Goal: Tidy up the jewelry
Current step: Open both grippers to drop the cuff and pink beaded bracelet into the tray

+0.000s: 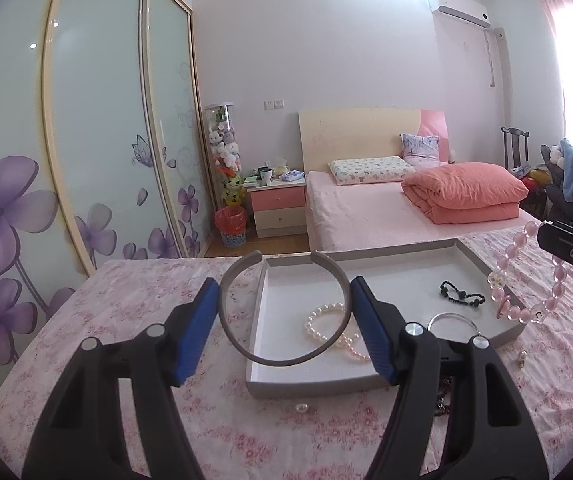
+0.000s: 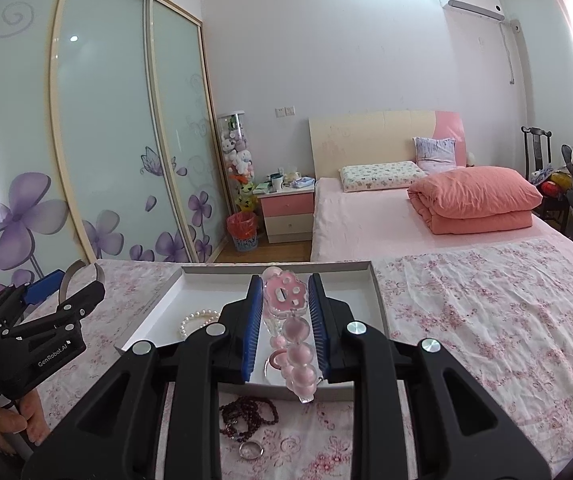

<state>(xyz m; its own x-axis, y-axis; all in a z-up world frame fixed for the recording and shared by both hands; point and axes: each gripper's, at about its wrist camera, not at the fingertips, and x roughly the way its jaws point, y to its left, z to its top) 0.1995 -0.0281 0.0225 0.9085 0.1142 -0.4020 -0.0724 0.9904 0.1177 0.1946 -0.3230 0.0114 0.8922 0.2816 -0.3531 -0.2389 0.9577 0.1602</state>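
My left gripper (image 1: 285, 284) is shut on a grey open bangle (image 1: 282, 363), pinching it across its width above the near left corner of a white tray (image 1: 366, 384). In the tray lie a pearl bracelet (image 1: 322, 320), a black bead bracelet (image 1: 460, 294) and a silver bangle (image 1: 452, 320). My right gripper (image 2: 285, 280) is shut on a pink bead bracelet (image 2: 298, 344) with a flower charm, hanging over the tray's (image 2: 214, 292) near edge. The same bracelet (image 1: 526, 280) dangles at the right of the left wrist view. A dark red bead bracelet (image 2: 248, 412) lies on the floral cloth.
A small silver ring (image 2: 251, 450) and a loose pearl bead (image 1: 301, 408) lie on the cloth before the tray. A small charm (image 1: 522, 358) sits right of it. Behind are a bed with an orange quilt (image 1: 466, 192), a nightstand (image 1: 278, 208) and a wardrobe. A person's hand (image 2: 18, 424) holds the left gripper.
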